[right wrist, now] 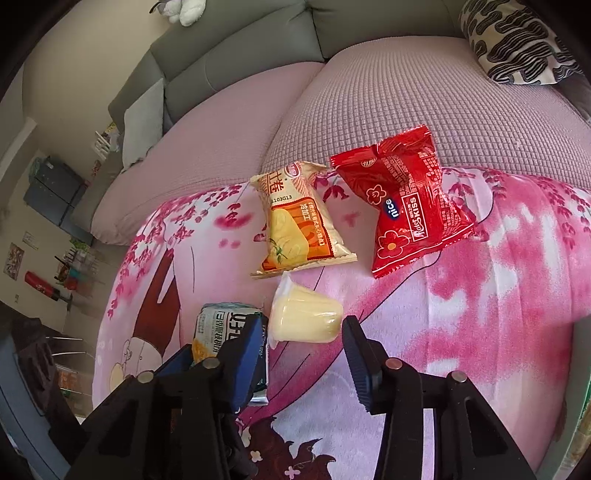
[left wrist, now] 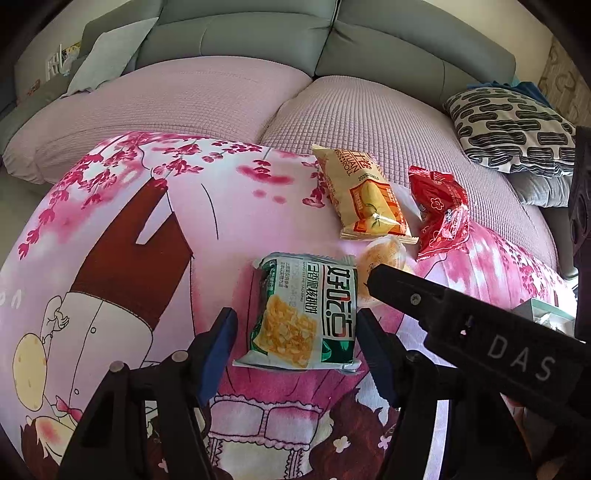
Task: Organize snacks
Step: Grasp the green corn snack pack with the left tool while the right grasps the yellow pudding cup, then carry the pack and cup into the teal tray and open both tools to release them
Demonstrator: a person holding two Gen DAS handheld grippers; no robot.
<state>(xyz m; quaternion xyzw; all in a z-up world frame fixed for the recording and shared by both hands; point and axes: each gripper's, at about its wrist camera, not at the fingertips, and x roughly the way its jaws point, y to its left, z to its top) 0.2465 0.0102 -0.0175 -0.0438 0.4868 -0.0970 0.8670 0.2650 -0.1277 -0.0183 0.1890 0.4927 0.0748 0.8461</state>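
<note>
Nearest in the left wrist view, the left gripper (left wrist: 295, 328) points down at a green-and-white snack packet (left wrist: 306, 314) lying flat on a pink cartoon-print blanket (left wrist: 147, 240). Its blue pads (left wrist: 218, 350) stand either side of the packet; the right-hand pad sits right at the packet's edge, the other stands a little apart from it, so the jaws are spread around the packet without pinching it.

Just beside it, the right gripper (right wrist: 301, 343) angles down over a pale yellow jelly cup (right wrist: 304, 317) tipped on its side on the same blanket. The cup lies between the fingertips, with a gap visible on the right side; whether the left pad touches it cannot be told. In the left wrist view the black body of the right gripper crosses in front of this cup.

Farther on, a beige Swiss-roll packet (right wrist: 295, 218) lies just beyond the jelly cup, and a red packet marked "nice" and "KISS" (right wrist: 402, 206) rests beside it, near but apart, at the blanket's edge.

Beyond the blanket spread the pink quilted seat cushions (left wrist: 362, 122) of a grey sofa (left wrist: 240, 33), with a black-and-white patterned pillow (left wrist: 513, 129) at the far right.
</note>
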